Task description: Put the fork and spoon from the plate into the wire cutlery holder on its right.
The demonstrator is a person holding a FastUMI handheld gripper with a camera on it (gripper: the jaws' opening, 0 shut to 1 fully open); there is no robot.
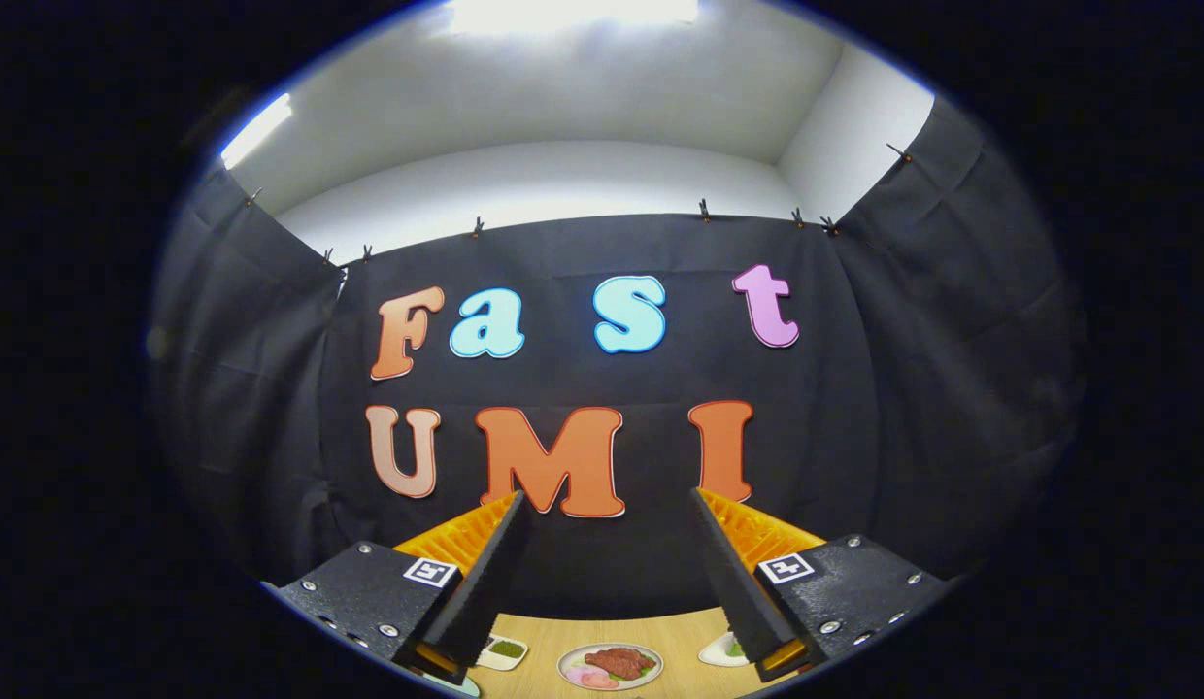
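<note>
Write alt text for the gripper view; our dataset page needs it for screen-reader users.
The gripper is held open and raised, its two fingers wide apart with nothing between them, aimed at the black cloth wall. Low between the fingers, a wooden table carries a plate of food flanked by small dishes.

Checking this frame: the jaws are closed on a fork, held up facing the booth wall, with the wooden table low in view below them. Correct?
Not quite. The gripper view shows the black-and-orange gripper with its jaws wide open and nothing between them; no fork is held. The rest stands: it is raised toward the black cloth wall, and the light wooden table sits low, with a round white plate of food on it.
</note>
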